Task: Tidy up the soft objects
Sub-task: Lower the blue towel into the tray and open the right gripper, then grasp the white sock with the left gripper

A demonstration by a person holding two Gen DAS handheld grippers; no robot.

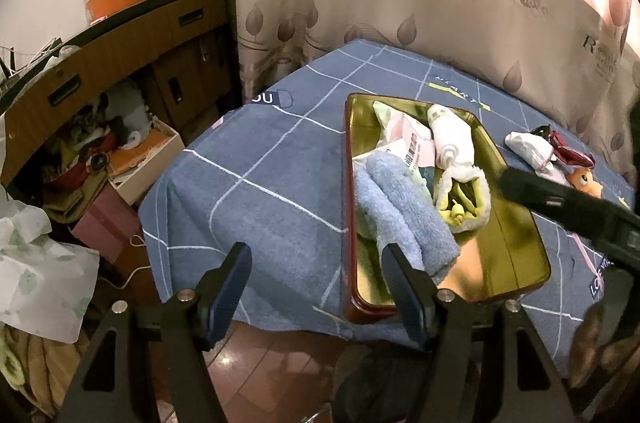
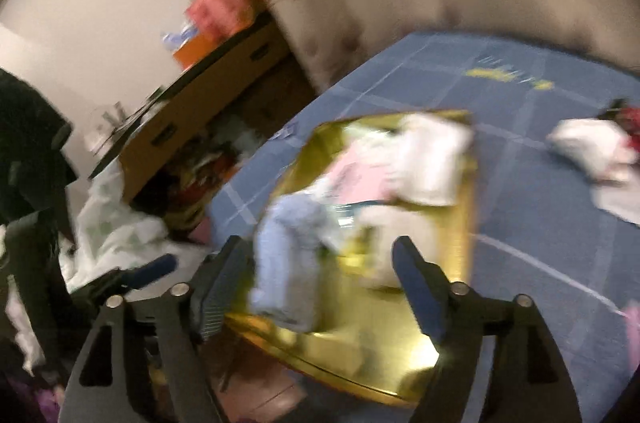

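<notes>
We hold two grippers over a table draped in a blue checked cloth (image 1: 260, 183). A gold tray (image 1: 516, 235) with a dark red rim lies on the cloth, running from about six o'clock up to twelve in the left wrist view.

Inside the tray, a light blue towel (image 1: 400, 219) lies along its nine o'clock side, one end draped toward the near rim. Beyond it, toward twelve o'clock, sits a pink and white packet (image 1: 408, 143), and just beside that at one o'clock a white roll (image 1: 452, 139). A fluffy white and yellow-green soft item (image 1: 468, 199) rests at the tray's centre, touching the towel.

Outside the tray, at two o'clock on the cloth, lie a white cloth bundle (image 1: 528, 147), a dark red piece (image 1: 568, 151) touching it, and an orange soft toy (image 1: 588, 183), partly hidden behind our right gripper.

Our left gripper (image 1: 316, 275) hangs over the near edge of the table with its jaws spread wide and nothing between them; its right finger overlaps the towel's end in the view, though we cannot tell whether it touches.

Our right gripper (image 2: 324, 263) hovers above the tray with jaws standing wide apart and nothing clamped between them. Its view is heavily blurred, so the towel (image 2: 288, 255) and the white soft item (image 2: 384, 239) show only as smears in the tray (image 2: 460, 223) below.
</notes>
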